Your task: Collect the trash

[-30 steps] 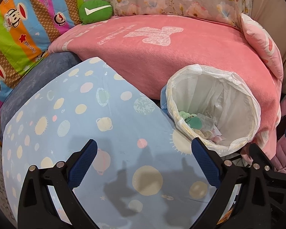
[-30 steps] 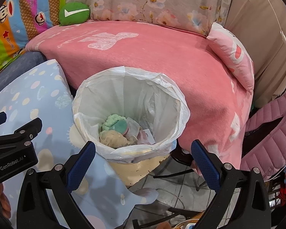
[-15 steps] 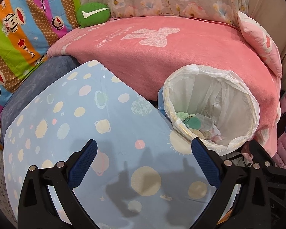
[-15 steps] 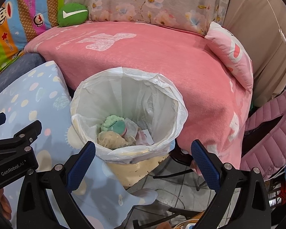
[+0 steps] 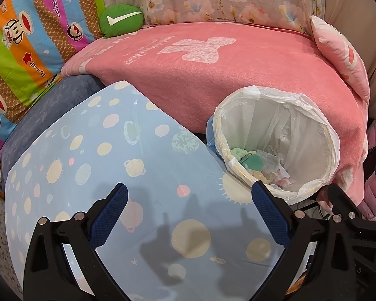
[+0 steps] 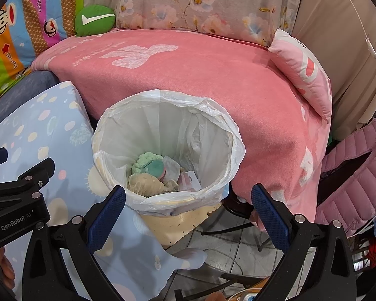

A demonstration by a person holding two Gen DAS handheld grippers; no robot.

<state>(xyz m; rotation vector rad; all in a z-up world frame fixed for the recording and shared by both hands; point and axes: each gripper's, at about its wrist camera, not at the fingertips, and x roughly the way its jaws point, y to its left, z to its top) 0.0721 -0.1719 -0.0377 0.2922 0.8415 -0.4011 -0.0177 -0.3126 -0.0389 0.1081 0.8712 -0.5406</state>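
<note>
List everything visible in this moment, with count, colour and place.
bin: one, cream, white liner, between cloth and blanket
trash: several pieces, green, beige, pink, inside the bin
cloth: one, light blue with planets, left of the bin
blanket: one, pink, behind the bin
green cushion: one, far left of the blanket
pink pillow: one, blanket's right end
jacket: one, pink, far right
left gripper: open, empty, over the cloth
right gripper: open, empty, at the bin
</note>
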